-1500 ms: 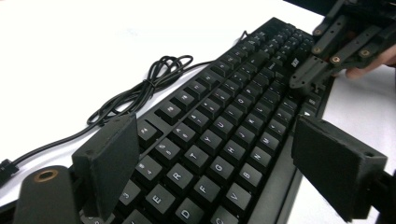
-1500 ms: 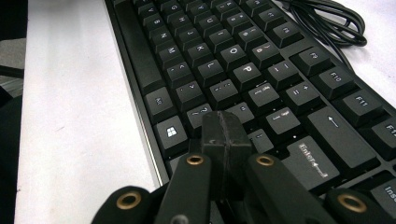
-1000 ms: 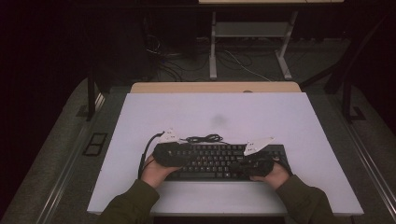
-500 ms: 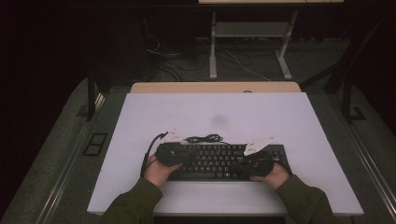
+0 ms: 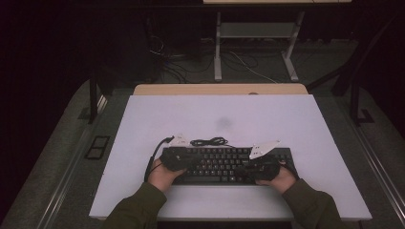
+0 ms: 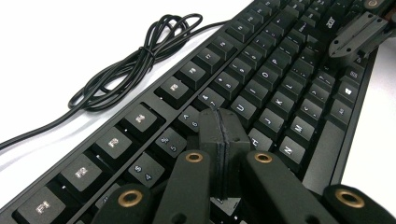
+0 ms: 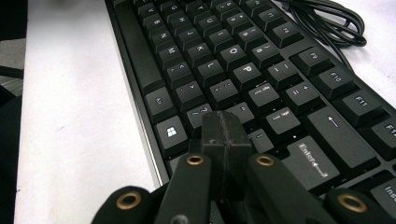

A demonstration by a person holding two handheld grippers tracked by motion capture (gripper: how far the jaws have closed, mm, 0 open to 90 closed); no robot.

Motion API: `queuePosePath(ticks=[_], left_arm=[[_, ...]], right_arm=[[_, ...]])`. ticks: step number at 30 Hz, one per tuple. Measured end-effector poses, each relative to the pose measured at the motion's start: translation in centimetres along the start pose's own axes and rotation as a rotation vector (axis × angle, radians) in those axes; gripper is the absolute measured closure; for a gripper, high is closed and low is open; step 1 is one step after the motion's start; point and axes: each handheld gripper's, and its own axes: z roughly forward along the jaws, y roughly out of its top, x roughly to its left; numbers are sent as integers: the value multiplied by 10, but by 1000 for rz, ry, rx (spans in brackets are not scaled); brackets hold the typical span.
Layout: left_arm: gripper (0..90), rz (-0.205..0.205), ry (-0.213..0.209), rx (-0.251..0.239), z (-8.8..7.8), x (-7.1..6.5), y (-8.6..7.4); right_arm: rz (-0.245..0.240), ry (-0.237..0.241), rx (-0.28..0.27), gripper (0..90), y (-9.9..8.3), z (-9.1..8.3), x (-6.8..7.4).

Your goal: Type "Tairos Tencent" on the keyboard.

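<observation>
On the white surface (image 5: 143, 143), the left gripper (image 6: 223, 122) hangs over the left half of the black keyboard (image 5: 224, 164), its fingers (image 6: 211, 135) pressed flat together with nothing between them. The jaws have just been closing, and in the left gripper view the joined tip sits just above the number and upper letter rows. The keyboard lies near the front edge of the surface, with its bundled cable (image 5: 208, 141) just behind it. Over the right half, the right gripper (image 7: 223, 123) also has its fingers (image 7: 212, 135) shut on nothing, the tip above the keys beside Enter. The step in hand looks like typing with the closed tips as pokers. The next move calls for a short, straight dip onto one chosen key, centred on its cap so the neighbours stay untouched.
</observation>
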Motion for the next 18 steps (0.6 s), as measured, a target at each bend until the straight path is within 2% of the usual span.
queuePosePath(ticks=[18], left_arm=[[890, 3, -7, 6, 2, 1, -1]], right_arm=[[-1, 0, 1, 893, 0, 0, 0]])
